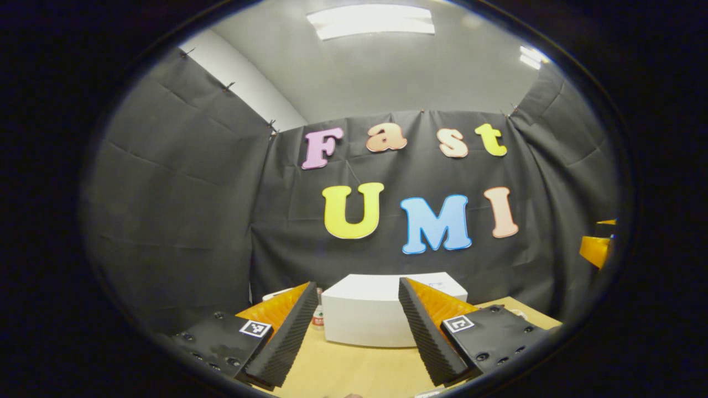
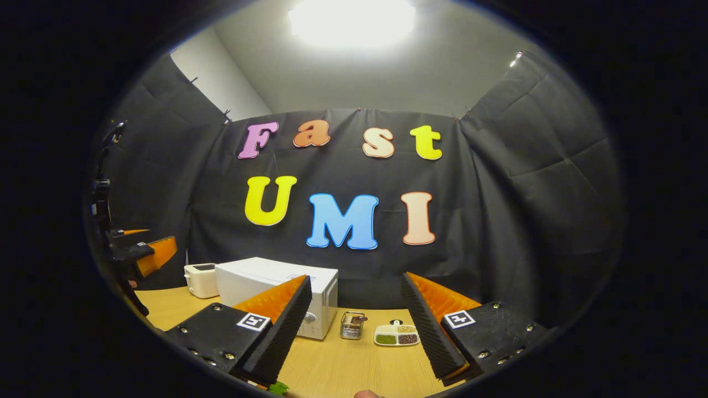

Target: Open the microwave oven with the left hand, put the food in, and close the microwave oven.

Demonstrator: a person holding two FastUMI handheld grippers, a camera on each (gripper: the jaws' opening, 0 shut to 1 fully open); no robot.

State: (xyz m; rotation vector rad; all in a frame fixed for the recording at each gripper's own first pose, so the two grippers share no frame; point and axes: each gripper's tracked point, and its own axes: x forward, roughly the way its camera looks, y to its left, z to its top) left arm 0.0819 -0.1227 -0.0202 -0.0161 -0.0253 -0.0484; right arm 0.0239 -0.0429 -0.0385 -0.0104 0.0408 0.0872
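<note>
The white microwave [image 1: 381, 312] stands on the wooden table straight ahead in the left gripper view, between the open fingers of my left gripper [image 1: 358, 283], which holds nothing. In the right gripper view the microwave [image 2: 265, 276] sits left of centre with its door looking shut and a knob on its front. A white divided dish of food [image 2: 397, 334] lies on the table to its right. My right gripper [image 2: 357, 276] is open and empty, well back from the dish. The left gripper [image 2: 141, 251] also appears at the far left of that view.
A white toaster [image 2: 201, 279] stands left of the microwave. A small metal basket [image 2: 352, 325] sits between microwave and dish. A small bottle [image 1: 318, 315] stands at the microwave's left side. Something green [image 2: 279, 388] lies at the table's near edge. The other gripper's orange part [image 1: 596, 250] shows far right.
</note>
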